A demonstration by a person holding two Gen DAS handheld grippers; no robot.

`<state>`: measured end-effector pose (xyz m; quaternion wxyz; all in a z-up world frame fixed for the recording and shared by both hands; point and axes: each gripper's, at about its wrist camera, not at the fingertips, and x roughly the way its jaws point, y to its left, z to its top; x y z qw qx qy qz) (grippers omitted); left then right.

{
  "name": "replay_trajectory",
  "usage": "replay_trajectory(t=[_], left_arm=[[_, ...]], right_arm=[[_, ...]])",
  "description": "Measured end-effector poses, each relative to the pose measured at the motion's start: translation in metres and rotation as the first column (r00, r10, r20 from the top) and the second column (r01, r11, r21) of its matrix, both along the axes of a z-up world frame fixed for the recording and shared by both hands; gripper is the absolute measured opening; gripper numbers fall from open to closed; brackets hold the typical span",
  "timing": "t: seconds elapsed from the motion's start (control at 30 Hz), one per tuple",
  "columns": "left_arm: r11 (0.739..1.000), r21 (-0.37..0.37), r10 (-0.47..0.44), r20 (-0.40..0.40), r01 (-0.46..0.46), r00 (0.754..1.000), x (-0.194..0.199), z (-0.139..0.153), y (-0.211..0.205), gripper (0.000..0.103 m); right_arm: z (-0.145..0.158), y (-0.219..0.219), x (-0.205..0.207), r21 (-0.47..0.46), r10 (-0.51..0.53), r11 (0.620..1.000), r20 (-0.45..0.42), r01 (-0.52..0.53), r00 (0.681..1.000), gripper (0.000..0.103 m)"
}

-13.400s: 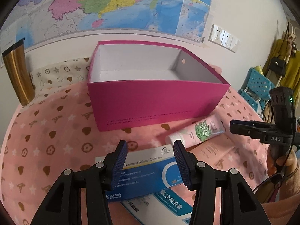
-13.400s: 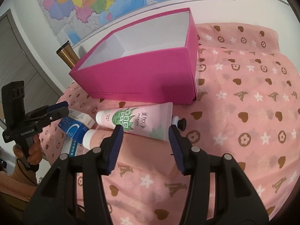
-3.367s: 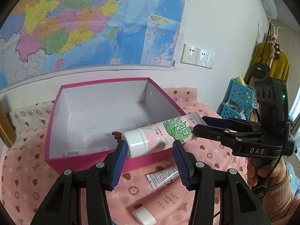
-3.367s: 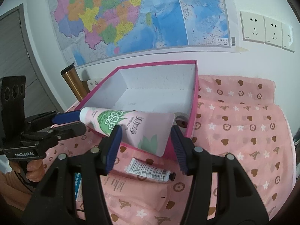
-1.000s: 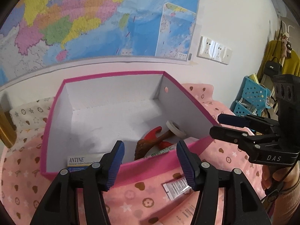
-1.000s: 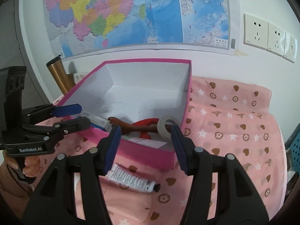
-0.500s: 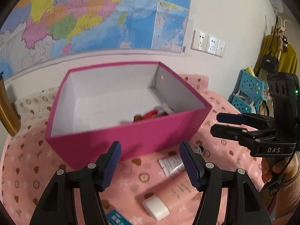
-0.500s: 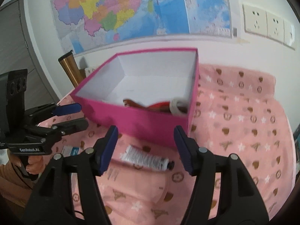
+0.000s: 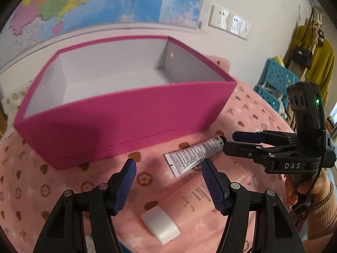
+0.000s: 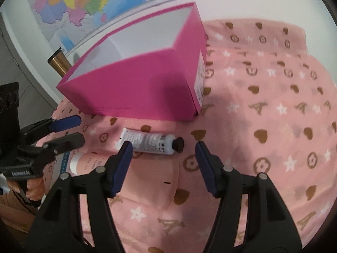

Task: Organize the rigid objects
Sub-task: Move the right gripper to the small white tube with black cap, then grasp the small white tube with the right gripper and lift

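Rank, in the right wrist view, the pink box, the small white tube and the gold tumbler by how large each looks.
1. Pink box, by far the largest.
2. Small white tube.
3. Gold tumbler: mostly hidden behind the box and farther from the camera, so its place after the tube is unsure.

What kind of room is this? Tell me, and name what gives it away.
Most likely a room in a home, perhaps a bedroom or study. A big coloured wall map hangs above a table under a pink patterned cloth, and a yellow coat with a black handbag hangs nearby.
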<state>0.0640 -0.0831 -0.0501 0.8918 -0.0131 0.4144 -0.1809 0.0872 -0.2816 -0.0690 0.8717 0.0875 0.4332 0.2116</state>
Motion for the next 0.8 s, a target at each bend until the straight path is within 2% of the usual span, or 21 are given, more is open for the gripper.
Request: replay_trajectory(t=[0.1, 0.53, 0.8], left_arm=[[1.000, 0.002, -0.017, -0.022, 0.017, 1.000, 0.005, -0.006, -0.006, 0.063], [0.996, -0.025, -0.088, -0.092, 0.086, 0.992, 0.026, -0.023, -0.027, 0.040], [0.992, -0.082, -0.112, -0.158, 0.100, 0.981, 0.034, -0.034, -0.023, 0.038]], right_arm=[[-0.007, -0.001, 0.004, 0.017, -0.008, 1.000, -0.018, 0.009, 1.000, 0.063], [-0.016, 0.015, 0.011, 0.031, 0.023, 0.999, -0.021, -0.022, 1.000, 0.063], [-0.018, 0.013, 0.010, 0.051, 0.023, 0.998, -0.023, -0.022, 0.999, 0.057]])
